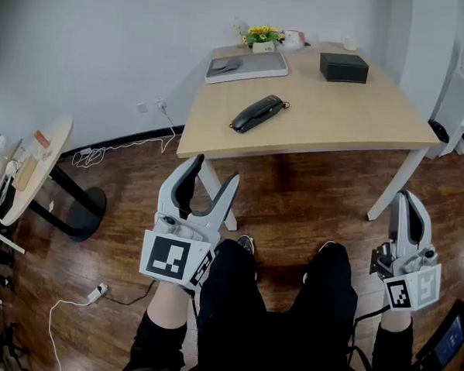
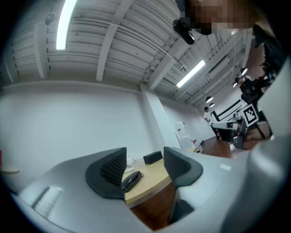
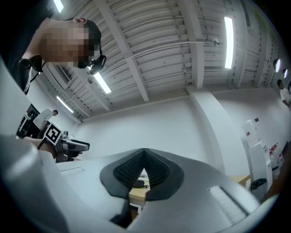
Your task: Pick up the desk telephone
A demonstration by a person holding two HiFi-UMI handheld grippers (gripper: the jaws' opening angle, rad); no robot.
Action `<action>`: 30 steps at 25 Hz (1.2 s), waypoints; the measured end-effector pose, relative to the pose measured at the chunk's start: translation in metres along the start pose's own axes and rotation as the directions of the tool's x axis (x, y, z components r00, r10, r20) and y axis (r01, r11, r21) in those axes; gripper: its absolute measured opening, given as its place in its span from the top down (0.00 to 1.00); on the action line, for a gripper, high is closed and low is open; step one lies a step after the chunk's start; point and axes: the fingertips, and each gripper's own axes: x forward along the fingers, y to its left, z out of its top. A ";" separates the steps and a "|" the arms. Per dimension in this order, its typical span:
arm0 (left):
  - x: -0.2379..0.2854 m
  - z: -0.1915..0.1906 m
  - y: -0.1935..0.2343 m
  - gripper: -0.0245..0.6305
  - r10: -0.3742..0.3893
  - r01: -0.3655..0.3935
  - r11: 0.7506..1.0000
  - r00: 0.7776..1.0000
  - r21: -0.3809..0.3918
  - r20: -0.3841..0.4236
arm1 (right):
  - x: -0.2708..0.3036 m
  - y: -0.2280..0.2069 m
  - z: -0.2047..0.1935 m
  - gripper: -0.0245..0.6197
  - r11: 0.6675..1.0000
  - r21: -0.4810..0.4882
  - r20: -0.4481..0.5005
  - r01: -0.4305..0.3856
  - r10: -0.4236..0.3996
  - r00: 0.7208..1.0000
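Found the desk telephone [image 1: 257,113] lying slantwise on the tabletop [image 1: 359,122], in the left half and nearer the front edge than the far one; black, cord end toward the right; touched by neither gripper and well apart from both; also caught small in the left gripper view [image 2: 131,180], framed between that gripper's fingers.

Held the left gripper [image 1: 214,169] low before the front-left corner, above the wooden floor [image 1: 293,199]; jaws spread wide, with nothing gripped between them. Held the right gripper [image 1: 409,199] low near the front-right table leg [image 1: 393,185]; jaws pressed together at the tips, gripping nothing, as confirmed in the right gripper view [image 3: 144,152].

Made out only black-and-white square patterns on the marker cubes [image 1: 171,257]; no letters legible there; print on the pale face of the flower pot [image 1: 262,45] too small to read.

Noted a black box [image 1: 344,67] near the far-right corner, lid shut, contents hidden; a flat grey tray [image 1: 257,67] at the far-left corner, carrying a darker grey item [image 1: 224,65] on its left part; yellow flowers [image 1: 262,32] standing in the pot at the far edge, just behind the tray.
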 end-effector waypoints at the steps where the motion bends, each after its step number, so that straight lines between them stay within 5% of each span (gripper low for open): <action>1: 0.006 -0.004 0.004 0.59 0.002 -0.002 1.000 1.000 0.003 -0.011 | 0.003 -0.002 -0.001 0.97 1.000 -0.001 -0.001 -0.003 0.003 1.000; 9: 0.077 -0.044 0.043 0.53 -0.039 0.040 0.999 0.991 0.007 -0.131 | 0.037 -0.027 -0.016 0.96 1.000 0.006 -0.007 -0.008 0.008 1.000; 15: 0.162 -0.105 0.065 0.48 -0.135 0.130 0.991 0.940 -0.039 -0.313 | 0.074 -0.052 -0.045 0.96 0.998 0.059 -0.019 -0.004 0.005 1.000; 22: 0.221 -0.179 0.080 0.45 -0.222 0.238 0.970 0.797 -0.046 -0.561 | 0.111 -0.049 -0.064 0.96 0.998 0.060 -0.021 -0.035 0.037 0.999; 30: 0.260 -0.239 0.077 0.45 -0.325 0.391 0.915 0.574 -0.097 -0.752 | 0.141 -0.064 -0.080 0.96 0.998 0.048 -0.032 -0.028 0.030 0.999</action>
